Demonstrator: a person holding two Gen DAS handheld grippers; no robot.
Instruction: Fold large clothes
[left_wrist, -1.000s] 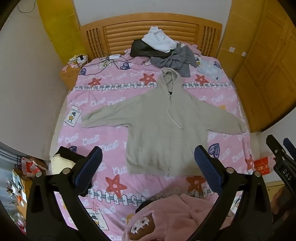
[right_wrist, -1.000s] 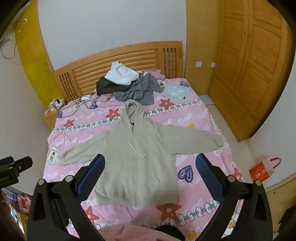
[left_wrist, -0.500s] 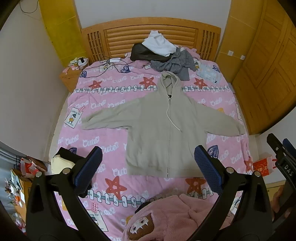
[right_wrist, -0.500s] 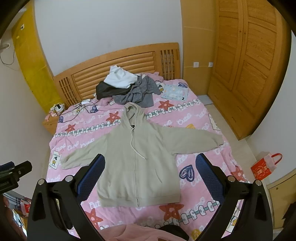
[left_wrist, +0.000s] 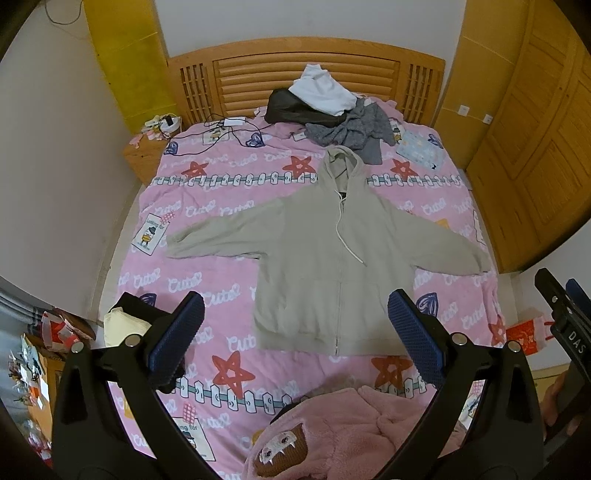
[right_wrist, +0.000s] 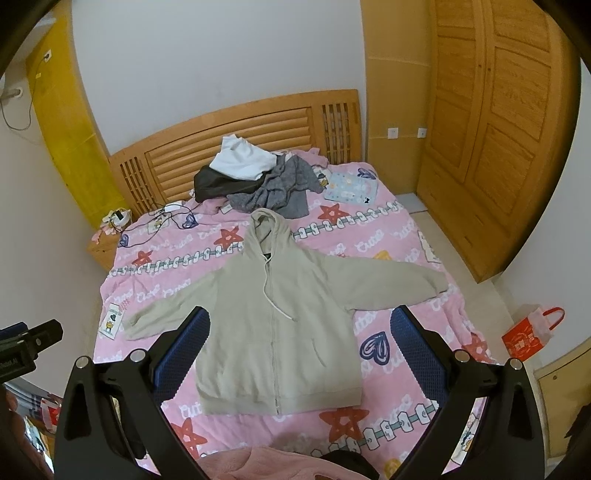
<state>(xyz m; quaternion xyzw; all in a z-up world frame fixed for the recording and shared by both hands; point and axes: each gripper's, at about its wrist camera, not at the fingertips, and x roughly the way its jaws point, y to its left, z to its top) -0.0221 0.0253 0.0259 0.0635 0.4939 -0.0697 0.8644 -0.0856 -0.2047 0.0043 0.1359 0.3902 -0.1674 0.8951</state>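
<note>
Left wrist view: the beige zip hoodie (left_wrist: 332, 266) lies flat and face up in the middle of the pink bedspread (left_wrist: 207, 206), sleeves spread wide, hood toward the wooden headboard (left_wrist: 306, 70). The left gripper (left_wrist: 293, 334) hangs above the bed's foot, jaws spread wide and holding nothing. The right gripper (right_wrist: 300, 349) is just the same, wide apart and empty, with a clothes pile (right_wrist: 255, 181) beyond the hood.

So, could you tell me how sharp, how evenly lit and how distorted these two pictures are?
Left wrist view: soft, even light, the beige hoodie sharp with no glare; strong fisheye bends the headboard and darkens the corners. Right wrist view: equally sharp and evenly lit, the wardrobe bowing outward, black corner vignette, the near gripper fingers looming large.
</note>
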